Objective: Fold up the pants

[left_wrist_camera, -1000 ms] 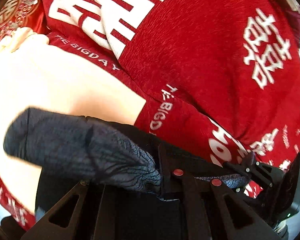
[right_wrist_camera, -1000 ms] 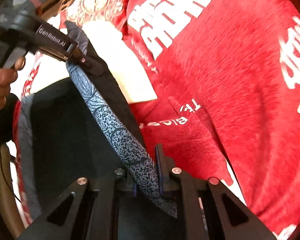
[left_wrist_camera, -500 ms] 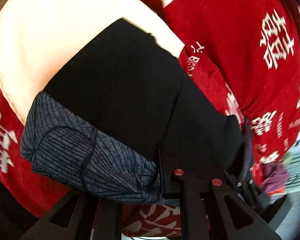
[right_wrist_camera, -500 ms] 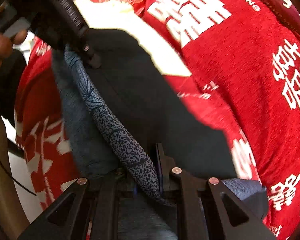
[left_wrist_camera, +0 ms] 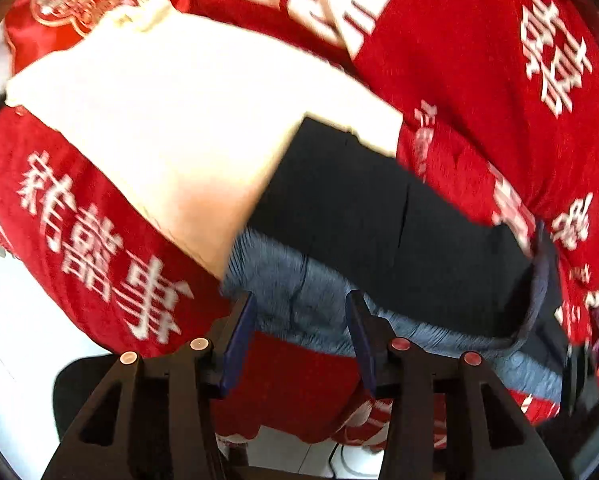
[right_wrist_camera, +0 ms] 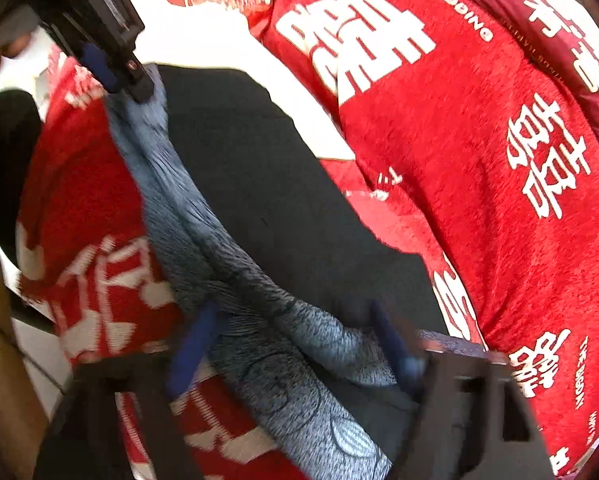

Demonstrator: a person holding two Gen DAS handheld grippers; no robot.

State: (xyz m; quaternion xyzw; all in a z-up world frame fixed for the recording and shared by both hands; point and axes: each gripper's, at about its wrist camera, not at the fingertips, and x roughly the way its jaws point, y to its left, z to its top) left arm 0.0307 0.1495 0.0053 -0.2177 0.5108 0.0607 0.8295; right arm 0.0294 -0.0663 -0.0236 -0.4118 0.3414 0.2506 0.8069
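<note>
Pants (left_wrist_camera: 379,216) lie released; left gripper (left_wrist_camera: 299,320), blurred right gripper (right_wrist_camera: 295,340) spread wide

Both fisheye cameras sat just behind their own fingers, looking forward and down at close range. The left wrist view faced along the left gripper (left_wrist_camera: 299,332) onto the pants (left_wrist_camera: 379,216) and red blanket (left_wrist_camera: 499,100). The right wrist view came from the opposite end — it shared the same pants (right_wrist_camera: 259,168), blanket (right_wrist_camera: 479,140), and caught the left gripper (right_wrist_camera: 115,64) upper left.
</note>
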